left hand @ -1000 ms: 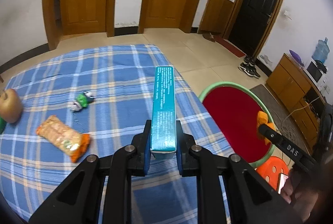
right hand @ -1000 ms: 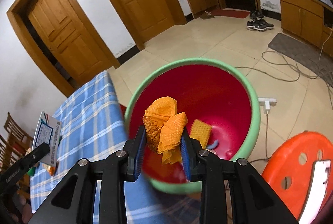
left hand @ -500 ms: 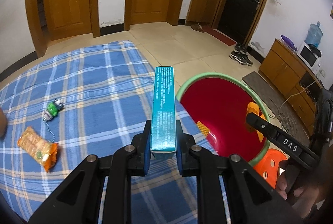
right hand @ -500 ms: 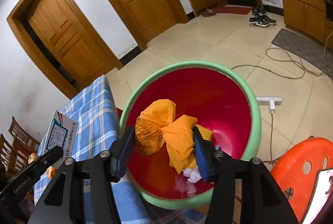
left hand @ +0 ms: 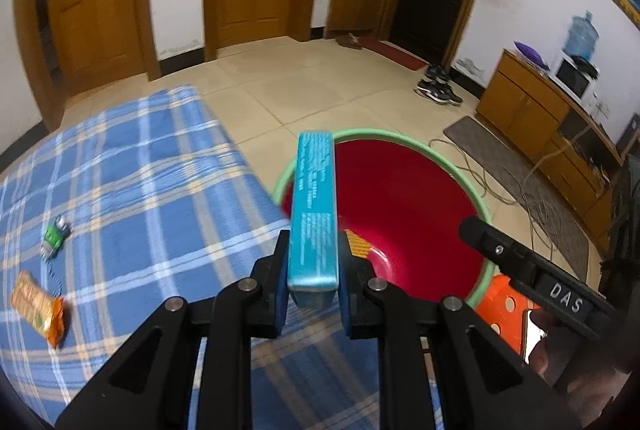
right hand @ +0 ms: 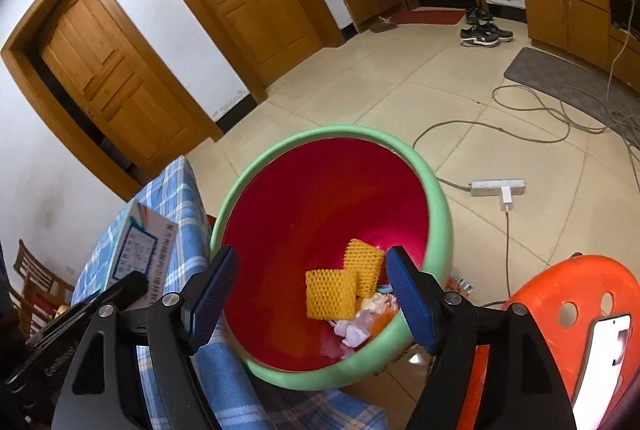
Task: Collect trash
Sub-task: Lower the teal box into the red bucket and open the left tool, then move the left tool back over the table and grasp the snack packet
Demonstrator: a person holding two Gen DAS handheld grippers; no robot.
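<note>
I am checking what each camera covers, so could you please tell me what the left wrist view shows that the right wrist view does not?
Only the left wrist view shows the orange snack wrapper and the small green toy on the checked tablecloth.

Only the right wrist view shows the pale crumpled trash at the bin's bottom and the power strip.

Both show the red bin, the teal box clamped in the left tongs, and the right tongs, opening with nothing between them.

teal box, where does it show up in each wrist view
Left wrist: the teal box stands centre frame, edge on, clamped in the left claw.
Right wrist: its broad printed face shows at the left edge, over the blue plaid cloth.
Shared landmark: the green-rimmed red bin, just right of the box in both views.
</note>
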